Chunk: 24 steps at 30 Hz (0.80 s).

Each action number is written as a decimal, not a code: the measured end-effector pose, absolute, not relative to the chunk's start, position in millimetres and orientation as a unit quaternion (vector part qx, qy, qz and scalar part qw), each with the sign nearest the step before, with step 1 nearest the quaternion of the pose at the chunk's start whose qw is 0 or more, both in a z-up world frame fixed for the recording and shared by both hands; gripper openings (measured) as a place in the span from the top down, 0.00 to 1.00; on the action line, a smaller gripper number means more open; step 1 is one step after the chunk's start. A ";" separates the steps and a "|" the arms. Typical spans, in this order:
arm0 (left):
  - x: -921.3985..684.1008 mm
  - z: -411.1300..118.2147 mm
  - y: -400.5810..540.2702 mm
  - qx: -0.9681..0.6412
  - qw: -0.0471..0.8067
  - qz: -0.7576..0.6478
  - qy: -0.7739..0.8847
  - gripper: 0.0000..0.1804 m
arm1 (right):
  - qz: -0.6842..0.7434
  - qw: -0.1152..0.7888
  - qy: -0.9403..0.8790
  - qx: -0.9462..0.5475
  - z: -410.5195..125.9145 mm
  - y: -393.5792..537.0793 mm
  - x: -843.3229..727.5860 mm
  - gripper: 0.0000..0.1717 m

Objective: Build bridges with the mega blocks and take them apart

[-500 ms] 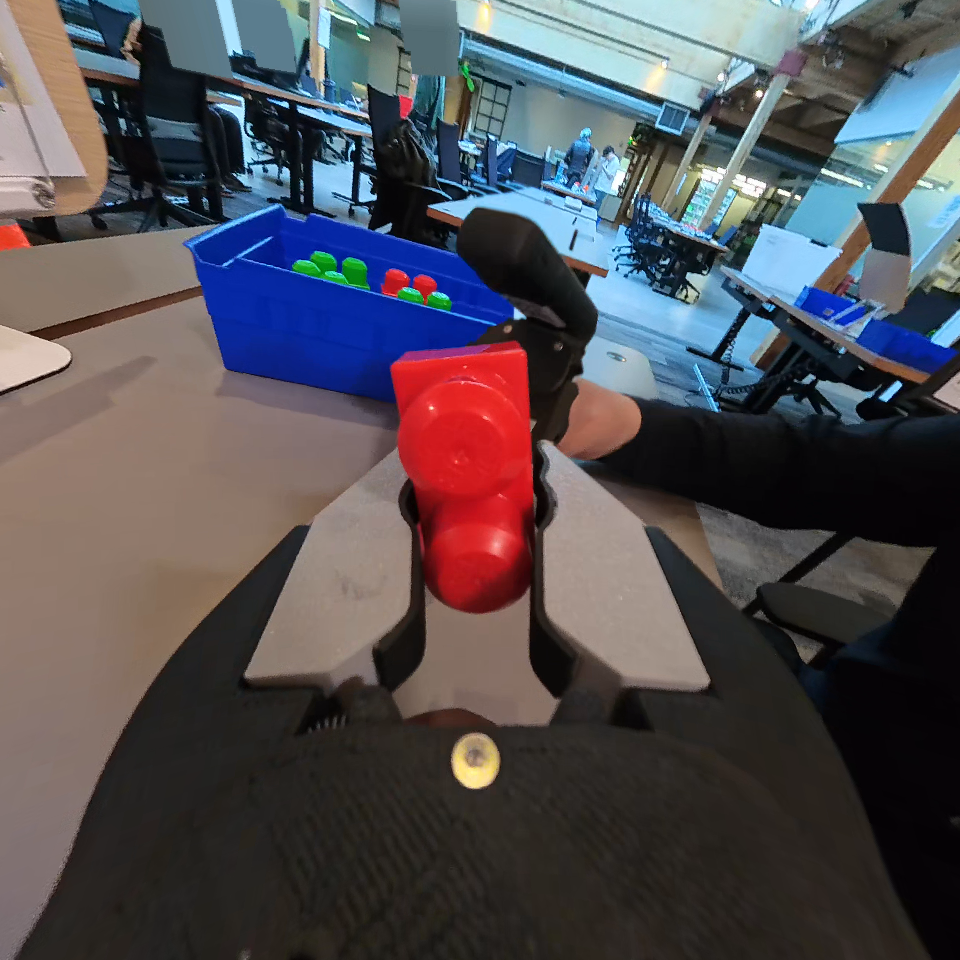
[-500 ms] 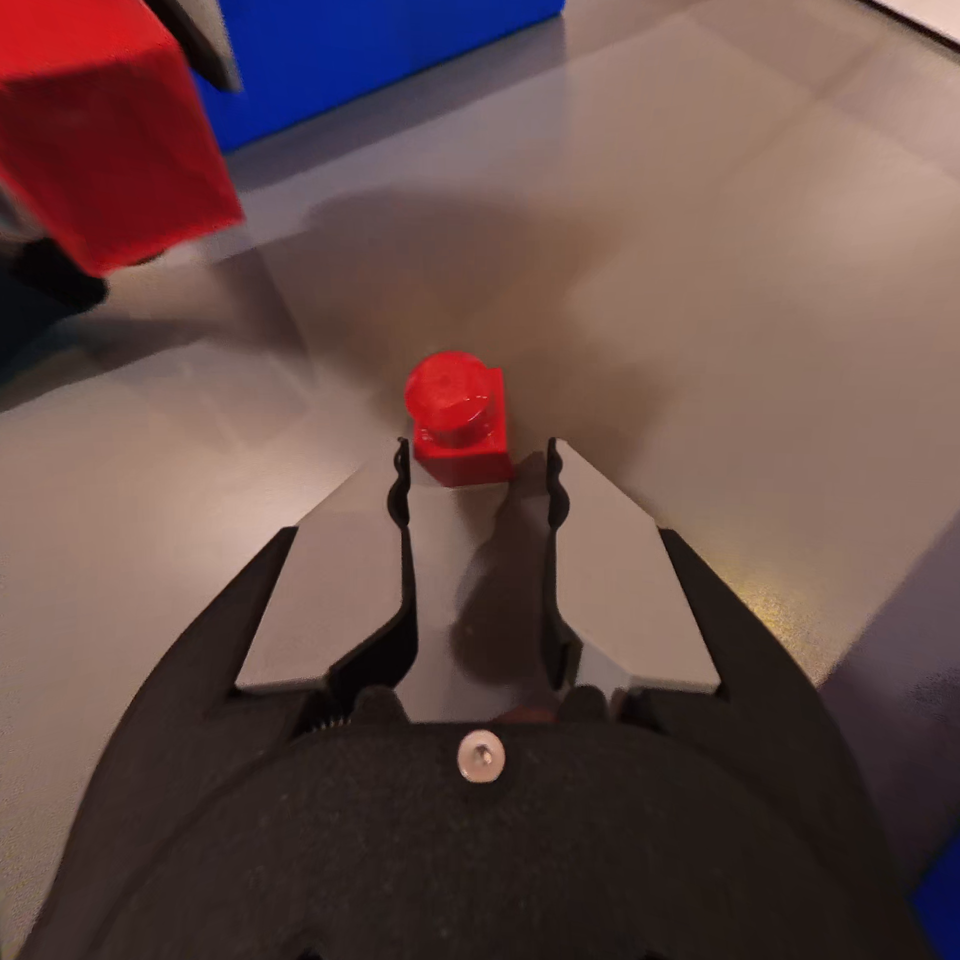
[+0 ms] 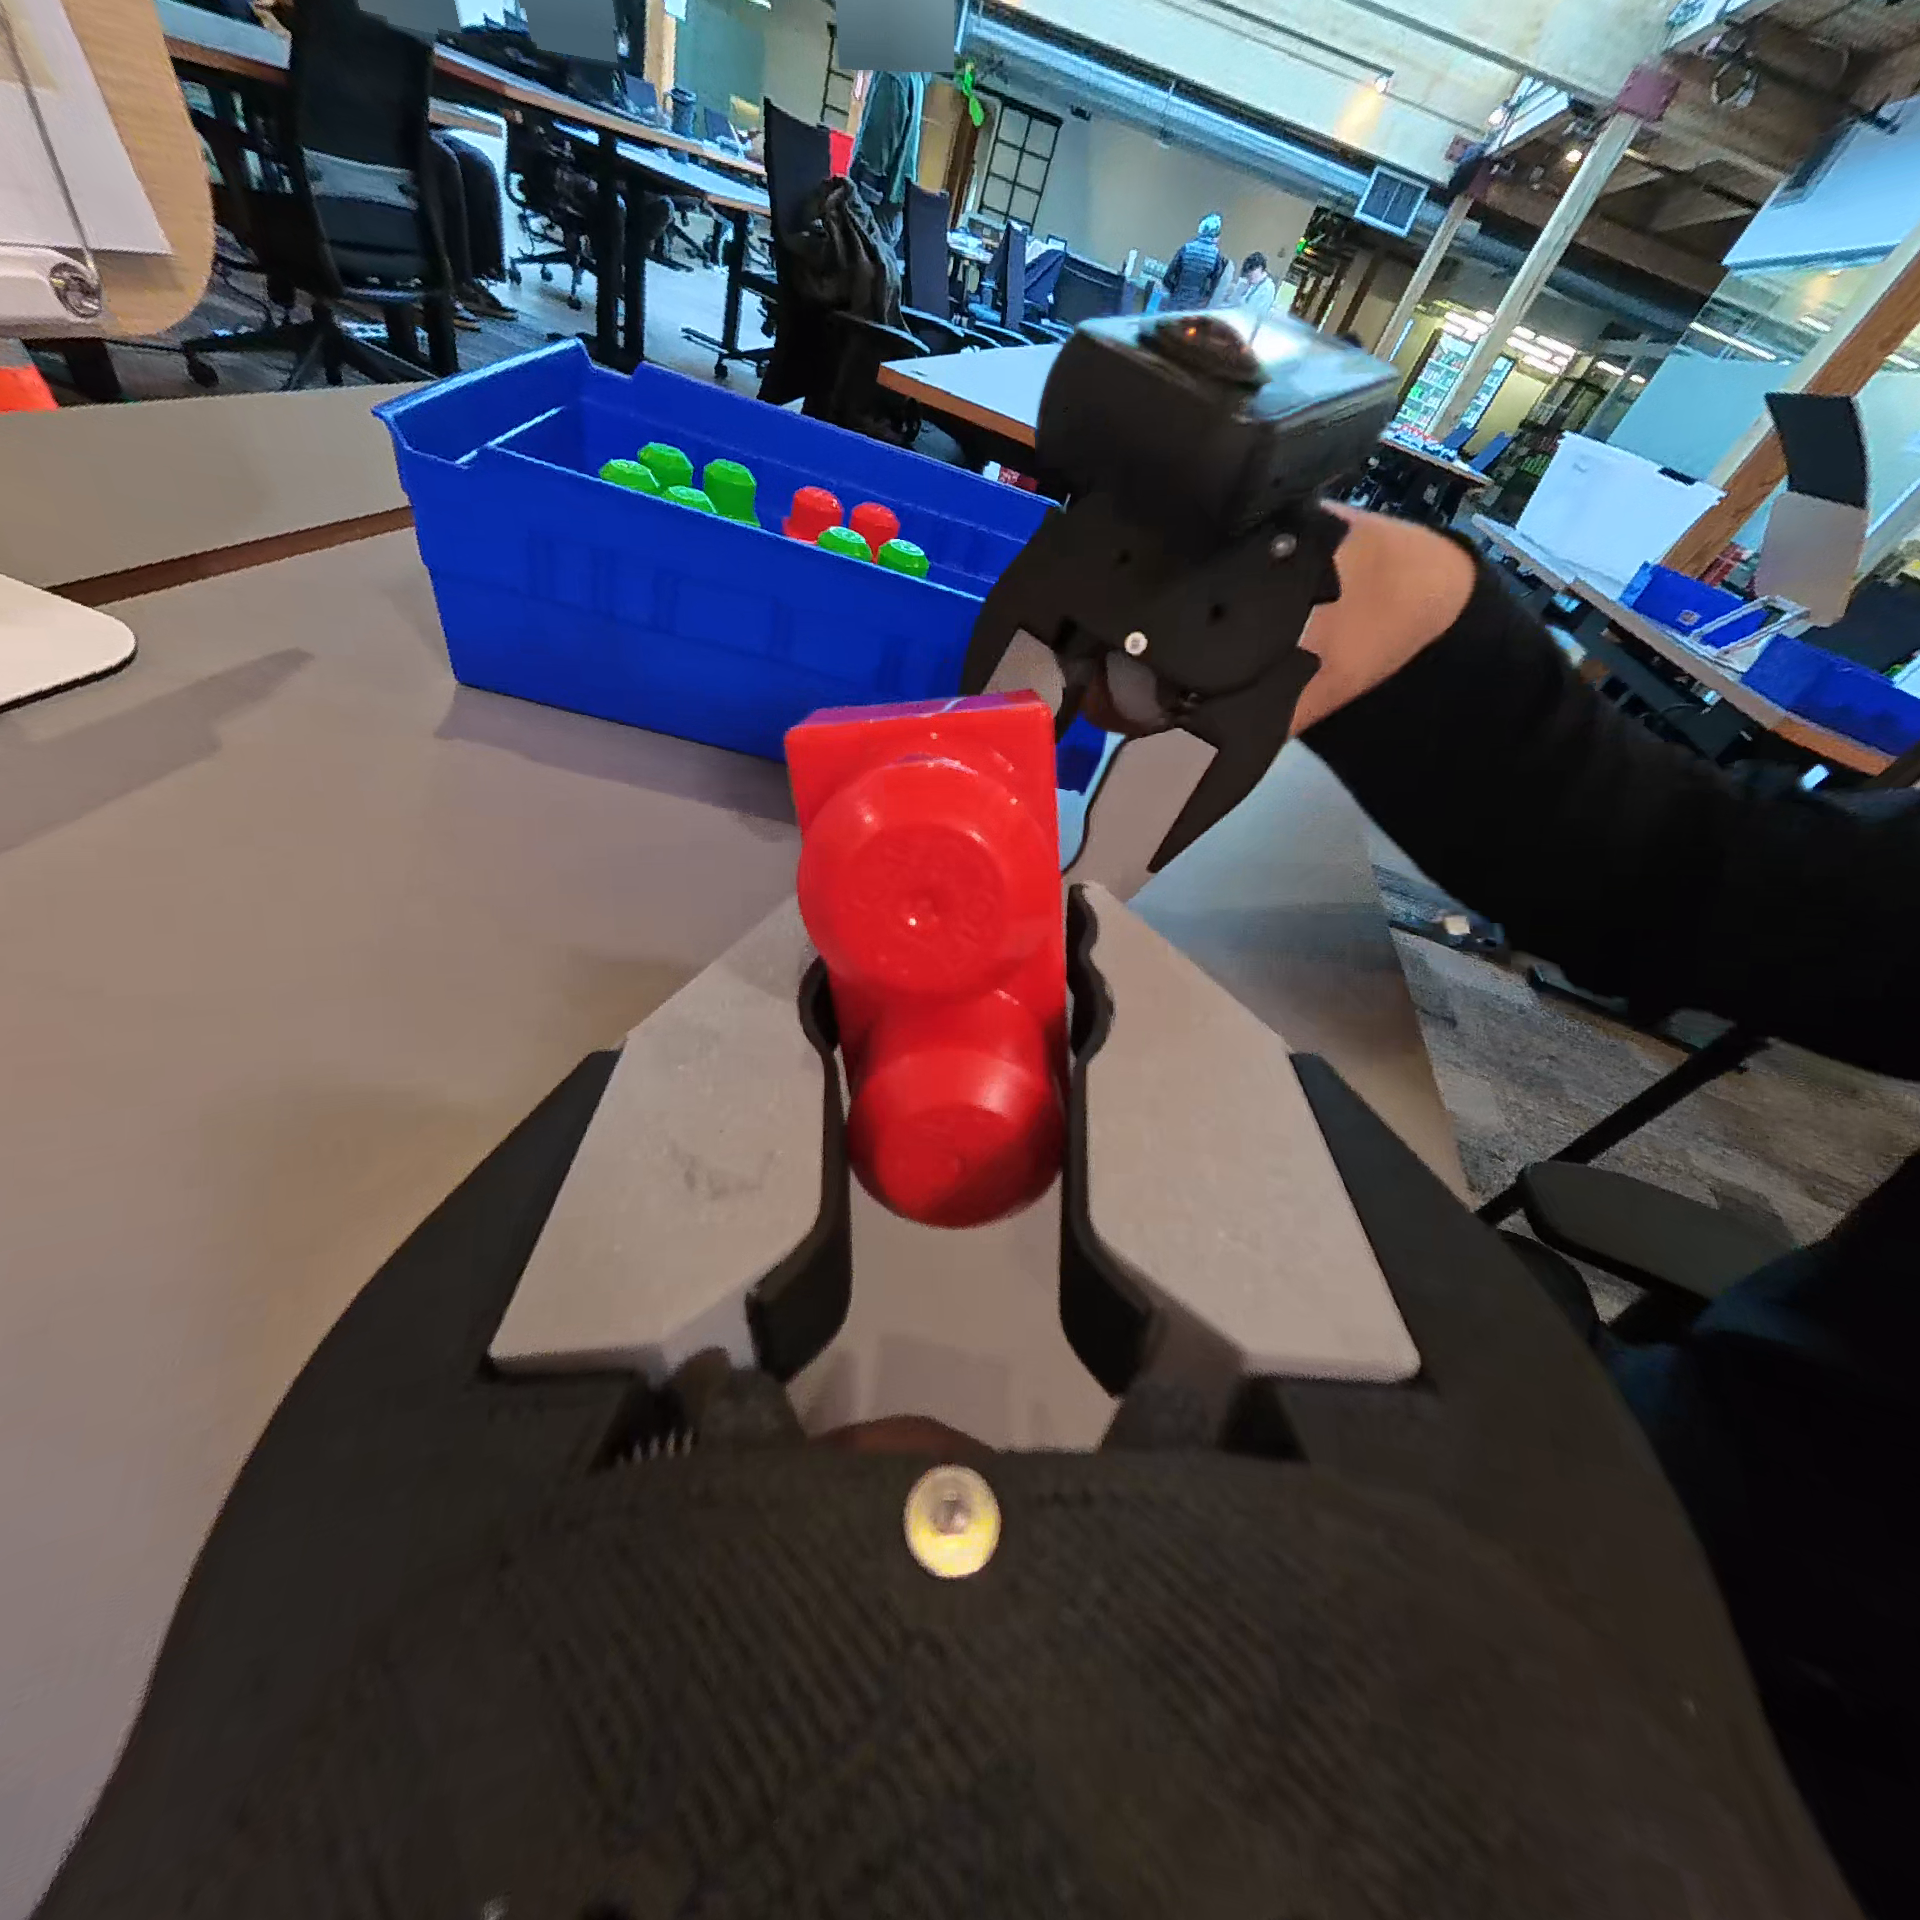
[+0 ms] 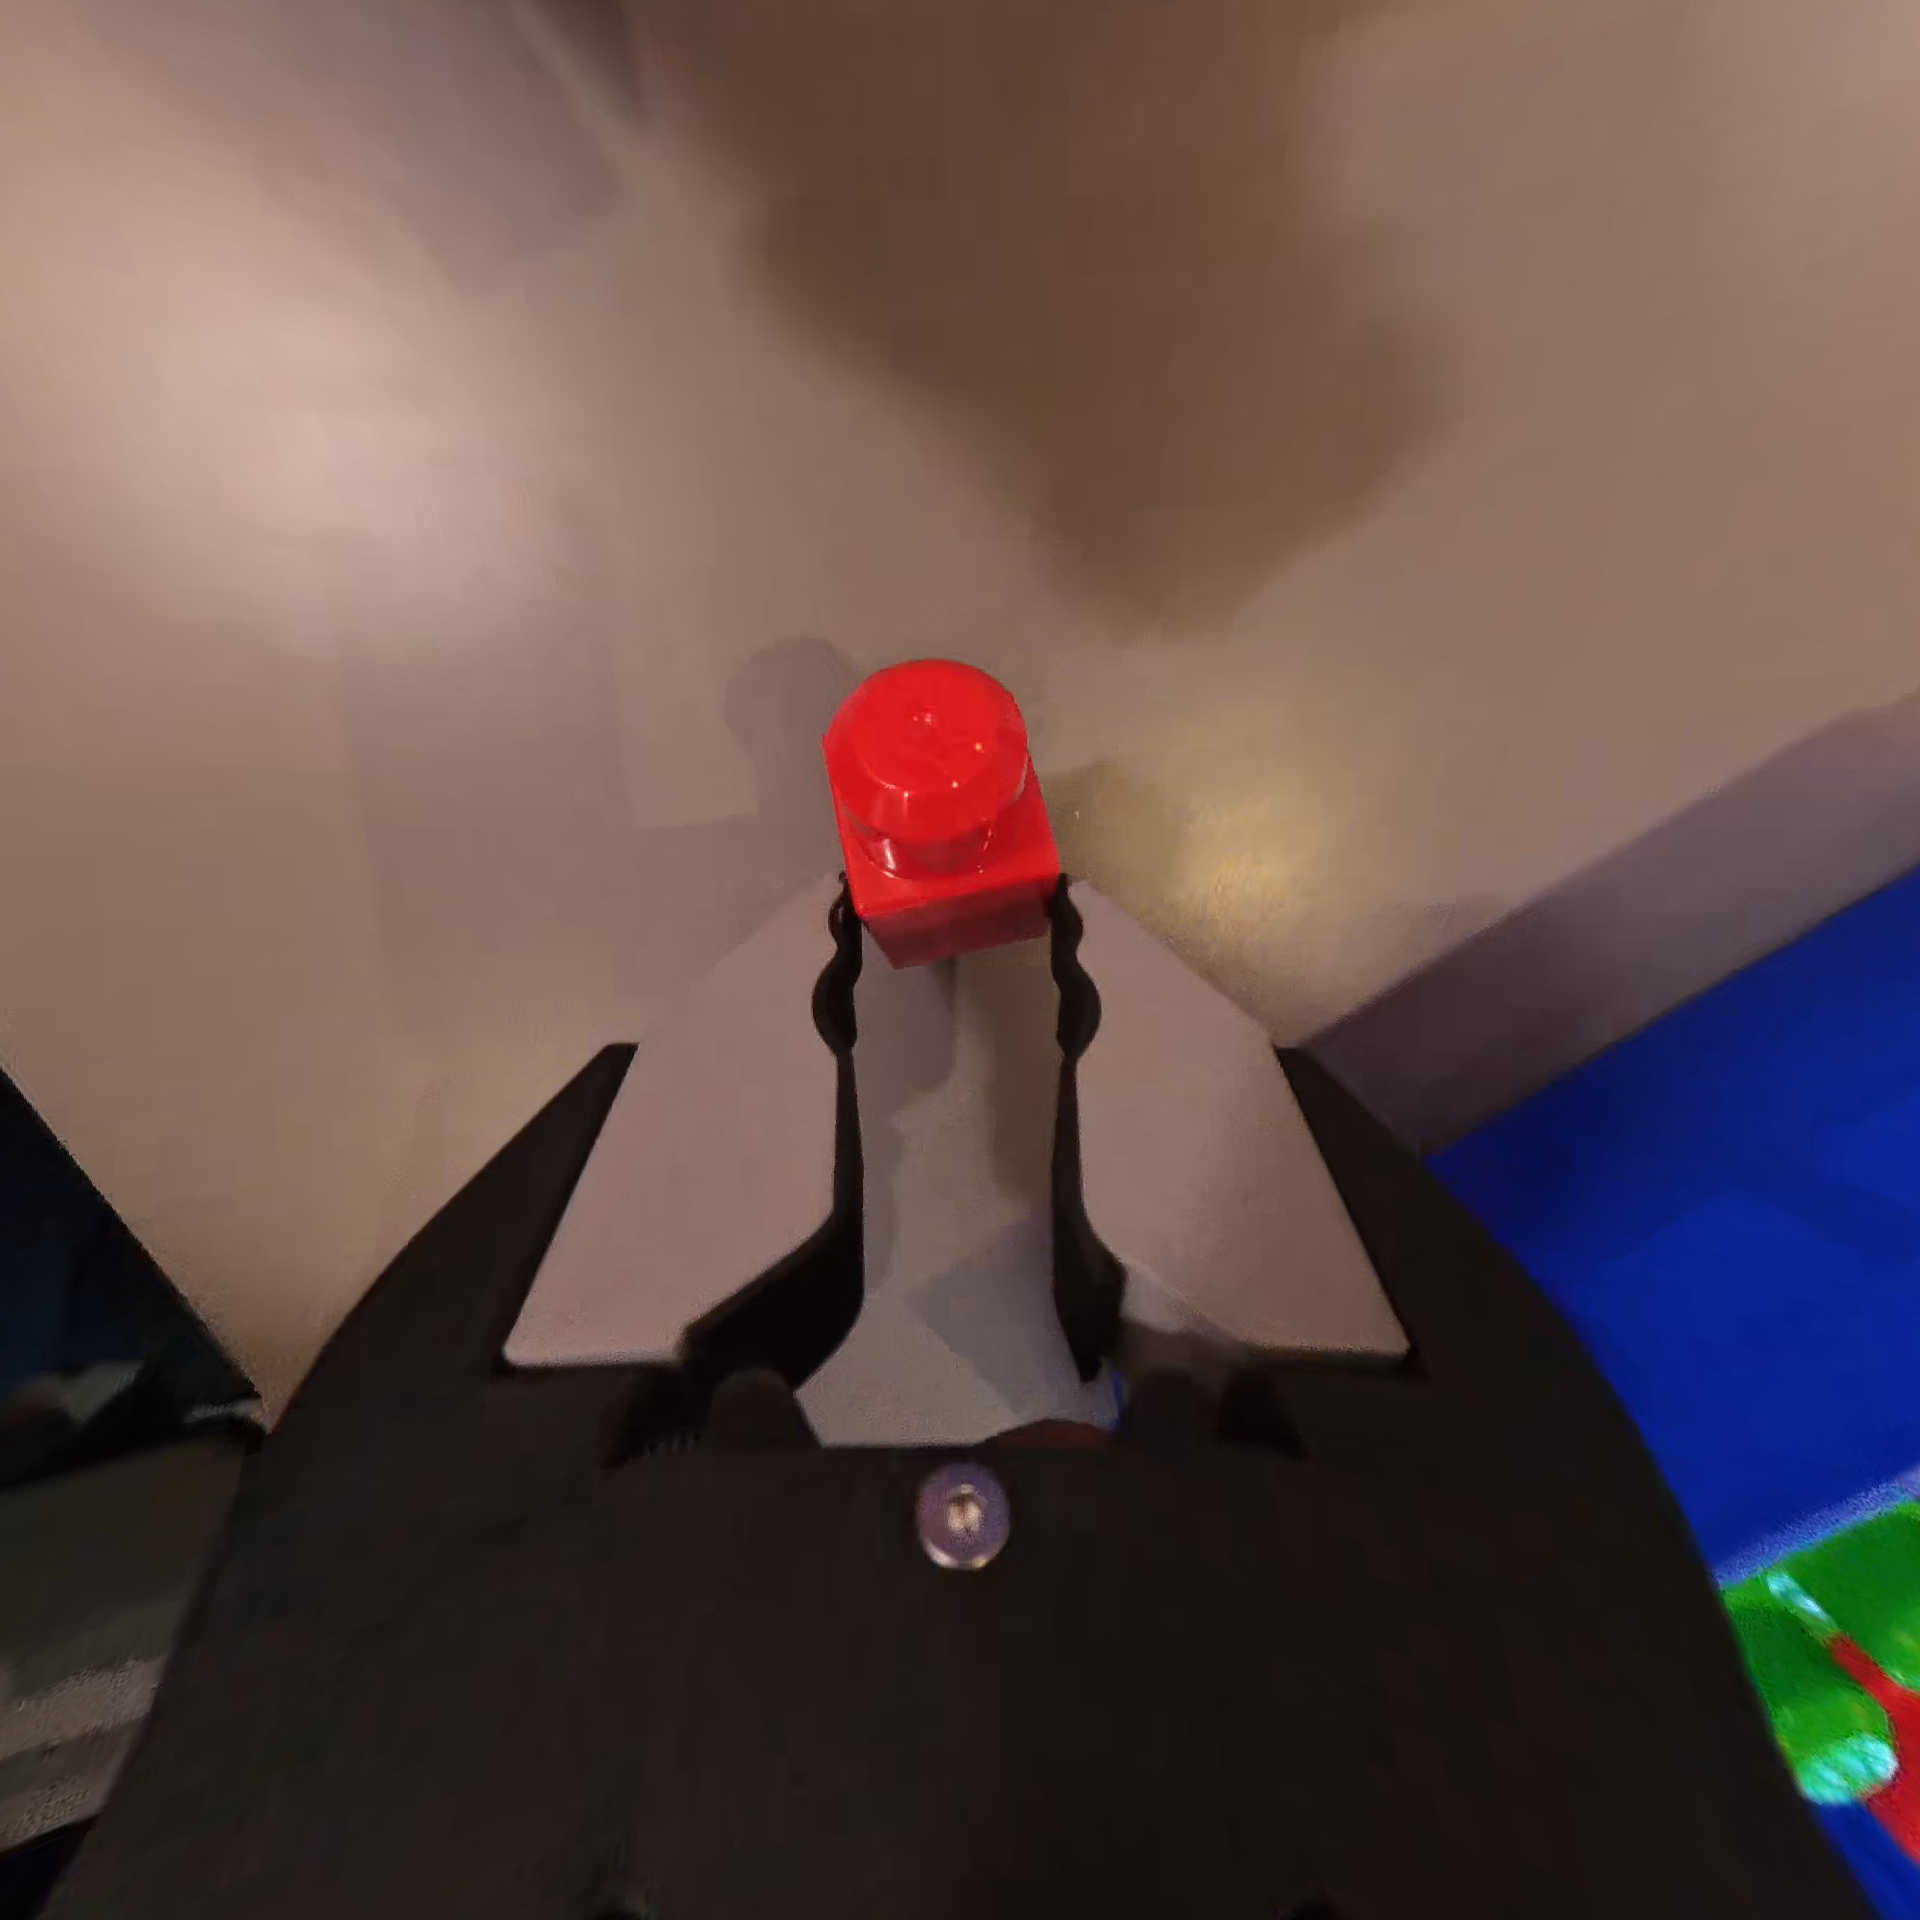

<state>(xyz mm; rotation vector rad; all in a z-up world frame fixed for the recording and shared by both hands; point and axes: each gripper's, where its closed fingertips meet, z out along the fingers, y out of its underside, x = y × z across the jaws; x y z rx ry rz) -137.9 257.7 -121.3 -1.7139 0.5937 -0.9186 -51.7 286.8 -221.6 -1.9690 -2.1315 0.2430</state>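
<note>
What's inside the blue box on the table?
In the blue bin green blocks and red blocks poke up. Only their tops show; the near wall hides the rest and the bin's bottom.

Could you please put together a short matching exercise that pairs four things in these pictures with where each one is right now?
Things:
1. two-stud red block
2. single-stud red block
3. green blocks
4. blue bin

Places:
A. inside the bin
B. standing on the grey table
C. at the right gripper's fingertips
D. clamped between the left gripper's fingers

Pairs: 1-D, 2-C, 3-A, 4-B
</note>
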 end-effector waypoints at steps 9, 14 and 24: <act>-139.7 -120.4 255.6 -0.710 0.523 -0.402 0.248 0.78 | 0.117 0.147 -0.699 -0.690 -220.4 293.4 -66.0 0.79; -136.4 -114.0 250.4 -0.693 0.521 -0.429 0.252 0.78 | 0.186 0.209 -0.637 -0.718 -225.4 301.6 -68.3 0.73; -136.9 -96.9 241.3 -0.659 0.538 -0.457 0.260 0.78 | 0.101 0.293 -0.644 -0.699 -211.4 316.7 -70.5 0.74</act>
